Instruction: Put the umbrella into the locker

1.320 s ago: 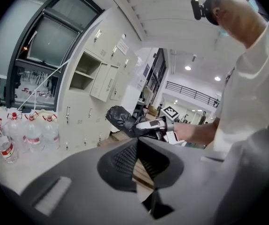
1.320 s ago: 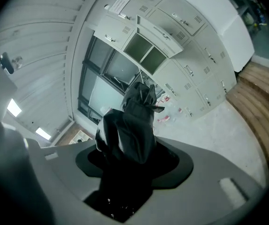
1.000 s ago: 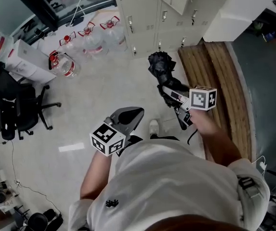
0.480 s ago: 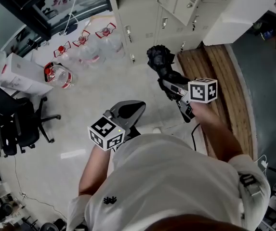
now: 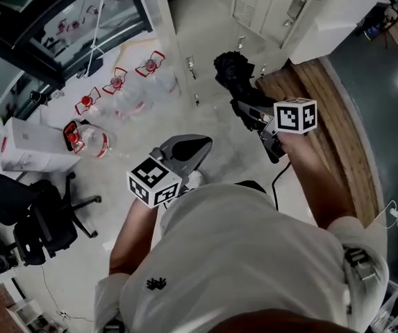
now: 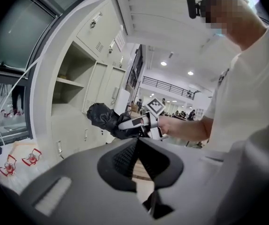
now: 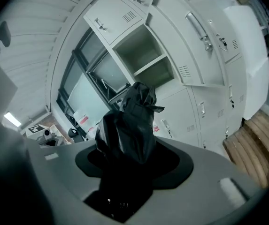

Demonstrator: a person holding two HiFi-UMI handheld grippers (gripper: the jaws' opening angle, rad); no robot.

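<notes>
1. R tool (image 7: pixel 125 170): jaws clamped on the black folded umbrella (image 7: pixel 127 125). The bundle sticks out past the jaws, twd the lockers.
2. L tool (image 6: pixel 136 161): jaws together, nothing btwn them. In head view it sits at the left of the R tool, well apart from the umbrella.
3. Umbrella is in the air in front of the open locker (image 7: pixel 146 62), not inside it. Compartment has one shelf; its door (image 7: pixel 197 36) is swung out to the right.
4. Head view, further out: water jugs (image 5: pixel 136 82) on the floor by the window, wooden slatted platform (image 5: pixel 330 109) right of the R tool, office chair (image 5: pixel 42 220) far left.
</notes>
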